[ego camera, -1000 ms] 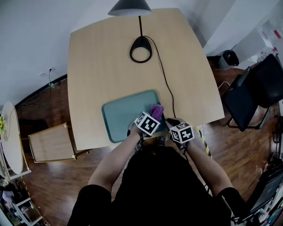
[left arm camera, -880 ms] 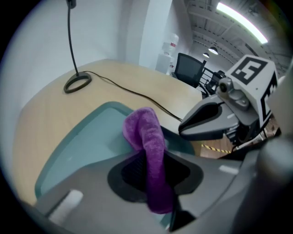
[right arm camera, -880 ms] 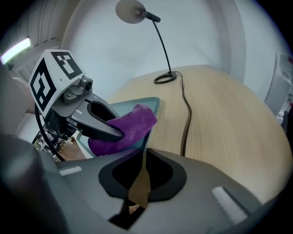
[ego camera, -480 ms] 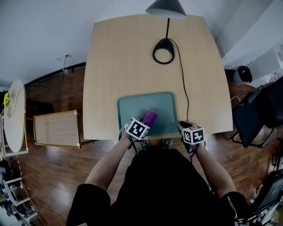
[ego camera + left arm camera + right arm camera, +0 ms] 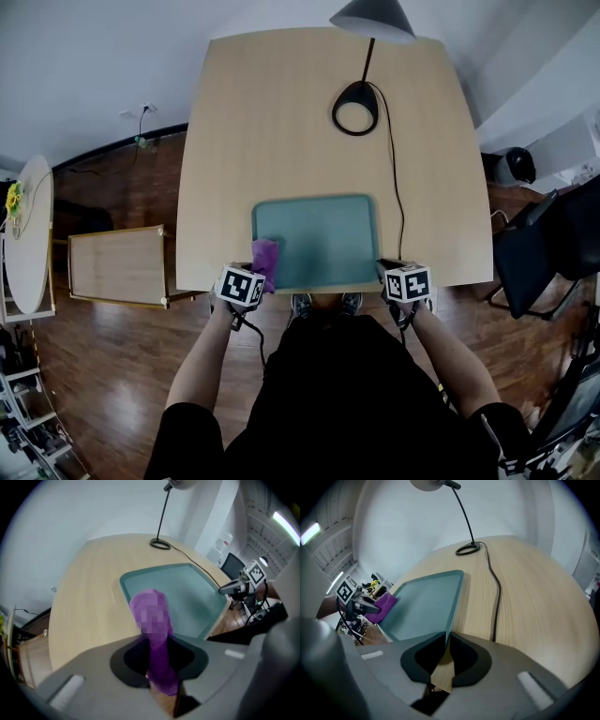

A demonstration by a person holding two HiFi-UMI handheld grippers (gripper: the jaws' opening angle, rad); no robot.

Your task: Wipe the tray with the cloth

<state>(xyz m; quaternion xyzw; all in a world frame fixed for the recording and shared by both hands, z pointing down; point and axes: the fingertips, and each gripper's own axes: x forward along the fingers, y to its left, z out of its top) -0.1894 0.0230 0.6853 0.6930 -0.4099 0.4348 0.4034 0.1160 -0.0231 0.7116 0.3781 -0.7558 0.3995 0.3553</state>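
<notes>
A teal tray (image 5: 319, 234) lies on the wooden table near its front edge. A purple cloth (image 5: 264, 257) rests over the tray's near left corner, and my left gripper (image 5: 253, 276) is shut on it. In the left gripper view the cloth (image 5: 152, 616) sticks out past the jaws, above the tray's left rim (image 5: 124, 584). My right gripper (image 5: 393, 273) sits at the tray's near right corner. In the right gripper view its jaws (image 5: 446, 644) are closed, with the tray's rim (image 5: 456, 603) running in between them.
A black desk lamp's ring base (image 5: 356, 114) stands at the back of the table, and its cord (image 5: 395, 192) runs down just right of the tray. A black chair (image 5: 548, 244) is on the right. A wooden crate (image 5: 117, 270) and a round white table (image 5: 28, 239) are on the left.
My left gripper has dragged the cloth leftward across the tray, from its near right part to its near left corner. The right gripper has stayed at the tray's near right corner.
</notes>
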